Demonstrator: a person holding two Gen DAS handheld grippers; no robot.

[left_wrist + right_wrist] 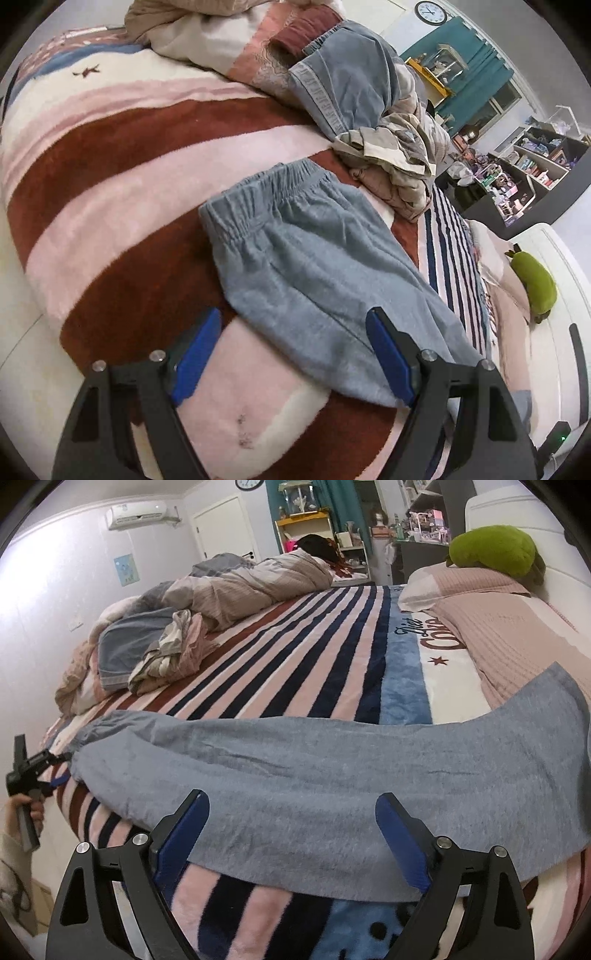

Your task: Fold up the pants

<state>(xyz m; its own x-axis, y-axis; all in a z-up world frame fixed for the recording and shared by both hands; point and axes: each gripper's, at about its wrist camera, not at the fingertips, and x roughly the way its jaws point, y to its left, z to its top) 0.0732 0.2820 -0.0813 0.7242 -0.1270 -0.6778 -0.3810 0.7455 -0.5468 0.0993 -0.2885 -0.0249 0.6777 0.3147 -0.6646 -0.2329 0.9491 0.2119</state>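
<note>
Two handheld grippers face a pair of grey pants (295, 786) laid flat along the near edge of a bed, on a striped blanket (295, 657).

The right gripper (291, 819) hangs over the leg section with its blue-padded fingers spread wide, pinching nothing; the cloth passes under and between them. From this side the pants run leftward to the elastic waistband, while the leg end lies to the right near a pink pillow (498, 627).

The left gripper (293, 325) is likewise spread and empty, poised at the pants (306, 266) just below the gathered waistband. Its left finger stands over bare blanket (110, 177), its right finger over the grey fabric. In the right view the left gripper (55, 771) shows at the far left beside the waistband, held in the person's hand (29, 808).

Farther back, a heap of clothes (155, 653) and a rolled quilt (251, 583) sit on the bed. A green plush toy (495, 550) rests against the headboard. A wall clock (430, 12) and cluttered shelves (535, 158) fill the background.
</note>
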